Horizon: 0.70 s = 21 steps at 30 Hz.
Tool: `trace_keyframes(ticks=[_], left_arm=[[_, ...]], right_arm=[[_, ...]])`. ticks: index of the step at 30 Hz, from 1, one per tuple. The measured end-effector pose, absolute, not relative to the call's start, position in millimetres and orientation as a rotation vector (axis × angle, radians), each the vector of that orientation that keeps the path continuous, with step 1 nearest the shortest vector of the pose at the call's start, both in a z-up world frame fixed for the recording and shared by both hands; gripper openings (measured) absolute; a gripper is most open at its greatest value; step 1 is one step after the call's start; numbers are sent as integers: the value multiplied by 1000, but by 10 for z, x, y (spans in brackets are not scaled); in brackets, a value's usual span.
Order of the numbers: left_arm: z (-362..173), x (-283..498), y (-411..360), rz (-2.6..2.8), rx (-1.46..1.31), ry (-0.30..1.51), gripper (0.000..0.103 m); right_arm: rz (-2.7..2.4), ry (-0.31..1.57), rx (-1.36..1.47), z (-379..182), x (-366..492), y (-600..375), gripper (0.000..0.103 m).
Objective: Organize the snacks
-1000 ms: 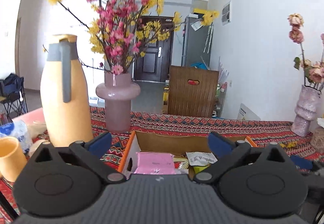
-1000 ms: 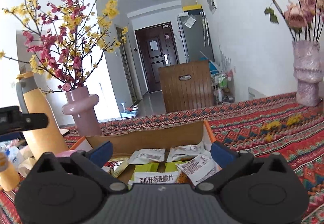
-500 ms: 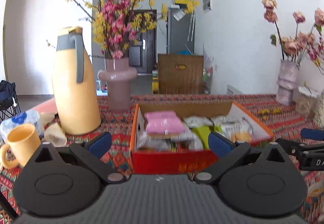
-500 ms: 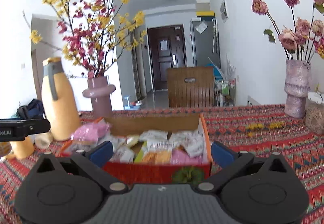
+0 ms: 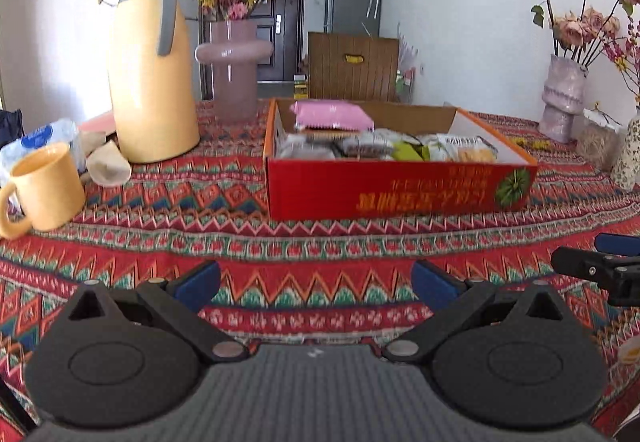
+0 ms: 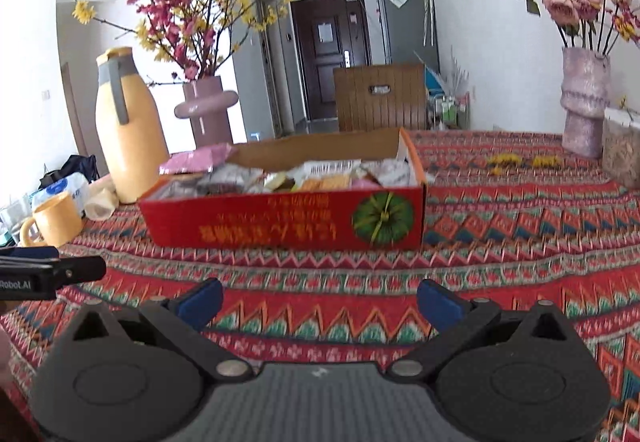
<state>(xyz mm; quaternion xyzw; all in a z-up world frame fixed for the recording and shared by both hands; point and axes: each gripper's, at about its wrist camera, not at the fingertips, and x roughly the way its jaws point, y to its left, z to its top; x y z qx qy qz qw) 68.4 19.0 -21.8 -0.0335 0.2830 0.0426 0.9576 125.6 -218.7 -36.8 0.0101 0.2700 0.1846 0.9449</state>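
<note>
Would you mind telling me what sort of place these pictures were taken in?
Most likely a home, at a dining or living-room table. A patterned tablecloth carries a flower vase, a yellow thermos jug and a mug; behind stand a dark entrance door and a refrigerator.

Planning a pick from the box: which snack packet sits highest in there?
The pink packet at the red box's far-left corner. It lies on top of other packets, above the rim, while the rest sit lower inside.

A yellow jug (image 5: 150, 66), mug (image 5: 44, 192) and pink vase (image 5: 234, 70) stand together.
</note>
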Motion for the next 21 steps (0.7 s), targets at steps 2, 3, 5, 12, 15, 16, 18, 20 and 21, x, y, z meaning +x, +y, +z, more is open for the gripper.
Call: trace_keyframes(ticks=[2,3,5,12,15,16,18,20,21], left_arm=[[-234,654,197,85,-75,579,103],[-240,634,198,85,-78,578,103],[-244,602,196,83,-82,576,103],[-236,550,192,73,-92,575,103],[-239,543,186,70,-94,577,103],[-239,546,186,68,-95,577,103],[-242,543,179,65,-94,578,103],[-242,544,176,64,-95,578,103],[-243,544,175,64,-95,579,103]], right_arm=[[375,566,23,-409,1229,-2186,103],[373,574,24,-426,1218,-2183,103],[369,583,24,-447,1198,-2183,103],[365,587,20,-454,1115,-2194,103],[365,586,17,-446,1097,-2195,103],[365,587,17,-446,1094,-2197,103],[364,588,16,-448,1093,-2196,103],[363,590,16,-449,1095,-2196,103],[363,591,16,-451,1097,-2197,103]])
